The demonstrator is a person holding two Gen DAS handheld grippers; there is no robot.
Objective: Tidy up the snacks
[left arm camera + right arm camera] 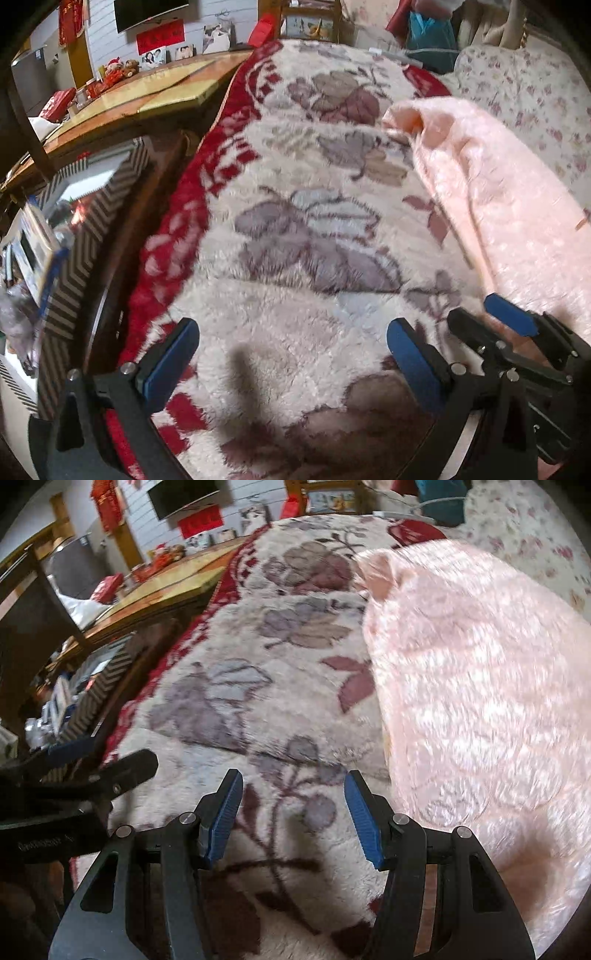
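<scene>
Both grippers empty over the bed, no snack in hand yet

At far left a striped box (pixel 92 236) beside the bed holds what look like wrapped snacks (pixel 22 306), blurred, under the edge of a wooden tabletop (pixel 147 99); the left gripper (pixel 291 362) hangs wide open over the floral blanket (pixel 295 221) with nothing between its blue pads, the right gripper (pixel 293 819) stands about half open, also empty, and a pink blanket (pixel 480 701) lies to the right. I judge this an approach or transit step: the next move calls for swinging left toward the box and closing on one packet. The red banner (pixel 160 36) on the wall carries characters too blurred to read, and faint print on the left gripper's body is illegible
</scene>
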